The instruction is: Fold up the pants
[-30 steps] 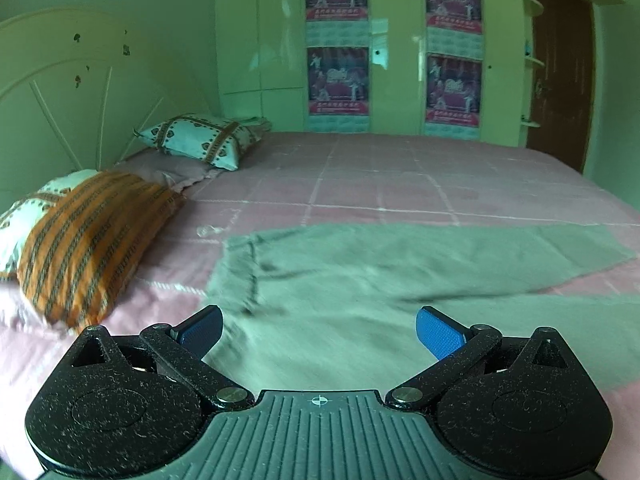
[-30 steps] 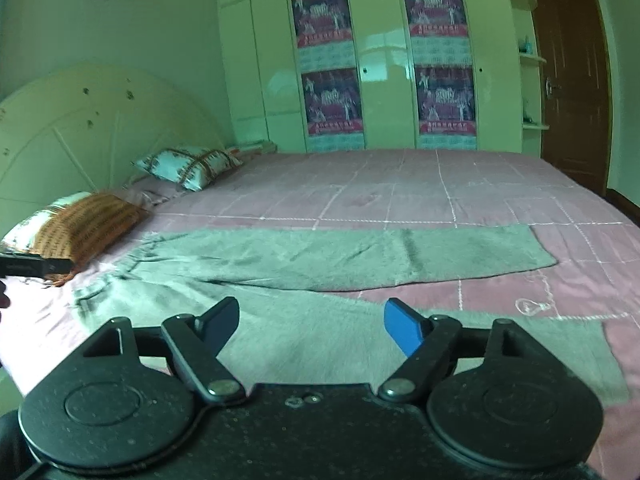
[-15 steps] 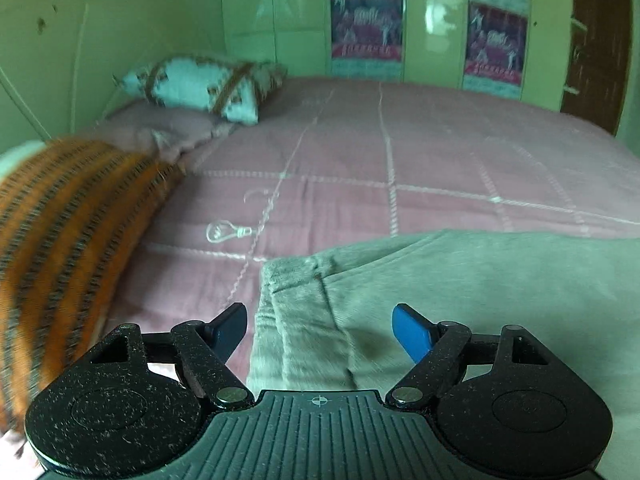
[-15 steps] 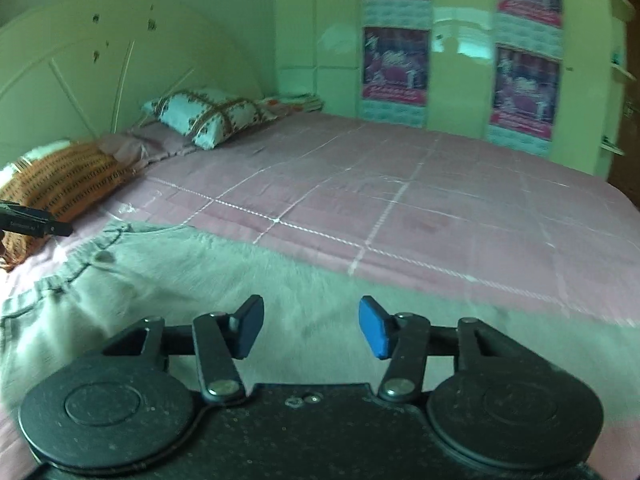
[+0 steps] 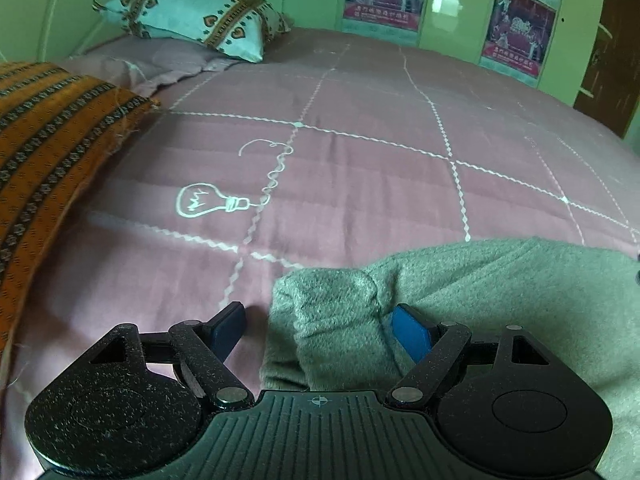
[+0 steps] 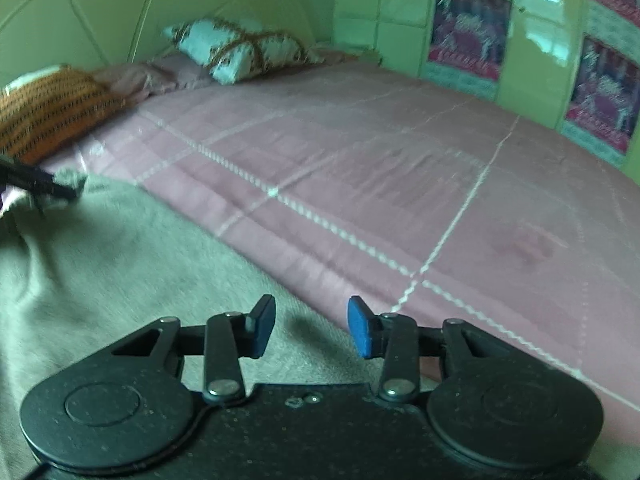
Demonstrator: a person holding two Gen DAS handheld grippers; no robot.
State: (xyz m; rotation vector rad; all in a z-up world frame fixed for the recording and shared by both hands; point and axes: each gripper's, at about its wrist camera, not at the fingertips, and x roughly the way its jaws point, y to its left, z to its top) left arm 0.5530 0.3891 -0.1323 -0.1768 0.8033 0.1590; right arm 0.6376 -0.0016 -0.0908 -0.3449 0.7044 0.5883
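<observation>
Grey-green fleece pants (image 5: 500, 280) lie flat on the pink bedspread (image 5: 360, 160). My left gripper (image 5: 320, 330) is open and low on the bed, its blue fingers on either side of the bunched far waistband corner (image 5: 332, 308). In the right wrist view the pants (image 6: 100, 264) fill the lower left. My right gripper (image 6: 312, 328) is open, right over the pants' far edge, with nothing between the fingers. The left gripper's tip (image 6: 36, 184) shows at that view's left edge, at the waistband corner.
An orange striped pillow (image 5: 44, 140) lies left of the pants near the headboard. A white patterned pillow (image 5: 192, 20) lies farther back. Pale green wardrobe doors with posters (image 5: 516, 28) stand beyond the bed. A dark door (image 5: 612, 48) is at far right.
Both grippers have moved forward and down onto the pants. The left now straddles the waistband corner, which has bunched up. The right has reached the pants' far edge and narrowed its opening.
</observation>
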